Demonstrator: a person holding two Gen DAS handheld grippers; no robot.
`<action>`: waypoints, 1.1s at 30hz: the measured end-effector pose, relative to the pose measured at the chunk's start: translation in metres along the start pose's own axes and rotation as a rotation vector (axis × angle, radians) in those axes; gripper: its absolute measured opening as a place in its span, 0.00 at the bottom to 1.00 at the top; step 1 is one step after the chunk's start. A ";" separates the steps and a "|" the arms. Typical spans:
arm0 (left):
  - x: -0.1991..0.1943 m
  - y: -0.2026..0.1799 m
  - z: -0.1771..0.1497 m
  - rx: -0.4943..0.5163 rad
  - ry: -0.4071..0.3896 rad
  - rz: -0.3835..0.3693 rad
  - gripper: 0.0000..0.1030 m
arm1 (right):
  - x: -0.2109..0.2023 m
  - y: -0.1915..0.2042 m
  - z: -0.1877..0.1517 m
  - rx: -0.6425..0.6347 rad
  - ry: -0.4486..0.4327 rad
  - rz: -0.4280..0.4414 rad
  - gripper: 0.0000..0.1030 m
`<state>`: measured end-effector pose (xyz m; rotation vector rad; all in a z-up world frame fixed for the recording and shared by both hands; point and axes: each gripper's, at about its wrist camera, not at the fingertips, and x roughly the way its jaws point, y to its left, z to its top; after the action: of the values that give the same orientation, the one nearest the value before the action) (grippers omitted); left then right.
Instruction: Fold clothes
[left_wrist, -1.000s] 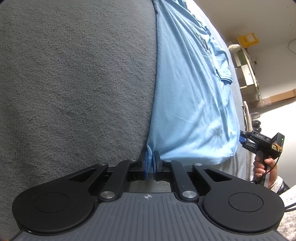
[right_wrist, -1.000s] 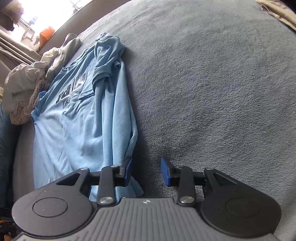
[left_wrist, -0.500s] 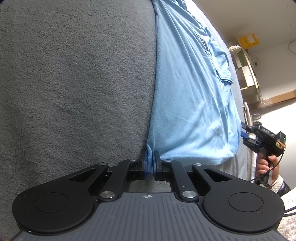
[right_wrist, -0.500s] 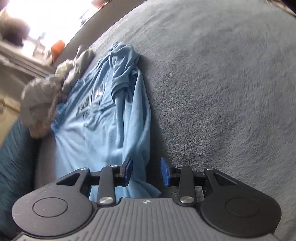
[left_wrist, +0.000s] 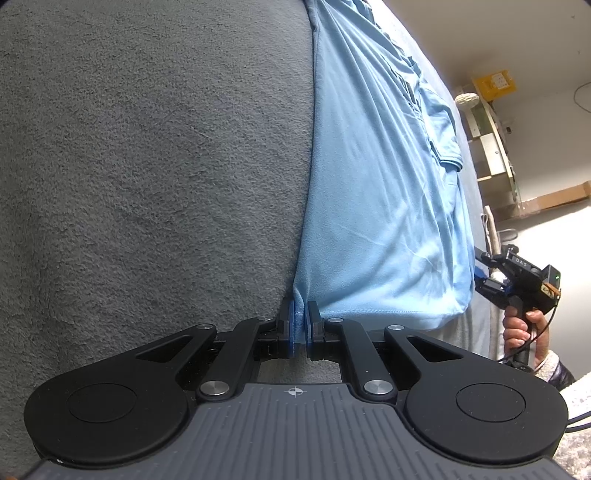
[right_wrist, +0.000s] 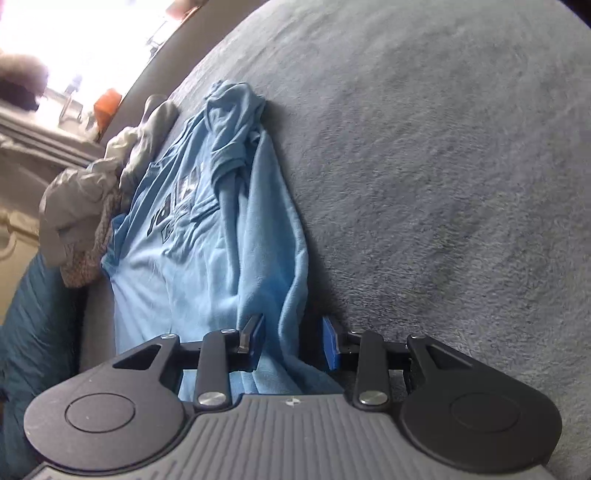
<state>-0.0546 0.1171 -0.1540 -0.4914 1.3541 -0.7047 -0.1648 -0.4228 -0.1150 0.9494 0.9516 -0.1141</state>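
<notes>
A light blue T-shirt (left_wrist: 384, 192) with dark print lies flat on a grey fleece blanket (left_wrist: 147, 166). My left gripper (left_wrist: 300, 325) is shut on one bottom hem corner of the shirt. In the right wrist view the shirt (right_wrist: 207, 258) stretches away with a sleeve bunched at the far end. My right gripper (right_wrist: 293, 343) is open, its jaws straddling the raised edge of the shirt at the other hem corner. The right gripper also shows in the left wrist view (left_wrist: 517, 280), held in a hand at the shirt's far corner.
A pile of grey and knitted clothes (right_wrist: 92, 192) lies beside the shirt's top left. A teal cover (right_wrist: 26, 332) hangs at the left. The grey blanket (right_wrist: 443, 166) spreads to the right. Shelves and boxes (left_wrist: 495, 147) stand beyond the bed.
My right gripper has moved in onto the shirt's hem corner, so the cloth edge now sits between its open jaws. My left gripper has stayed shut on its corner.
</notes>
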 end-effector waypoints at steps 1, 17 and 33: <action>0.000 0.000 0.000 -0.002 0.001 -0.001 0.07 | -0.001 -0.004 -0.001 0.022 -0.002 0.006 0.34; 0.000 0.002 0.001 -0.007 0.003 -0.008 0.07 | -0.005 -0.031 -0.005 0.185 -0.012 0.030 0.26; 0.000 0.000 0.000 0.012 -0.006 -0.002 0.07 | -0.073 -0.007 0.009 -0.152 -0.073 -0.337 0.08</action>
<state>-0.0547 0.1175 -0.1540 -0.4850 1.3430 -0.7115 -0.2068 -0.4560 -0.0644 0.6352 1.0310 -0.3540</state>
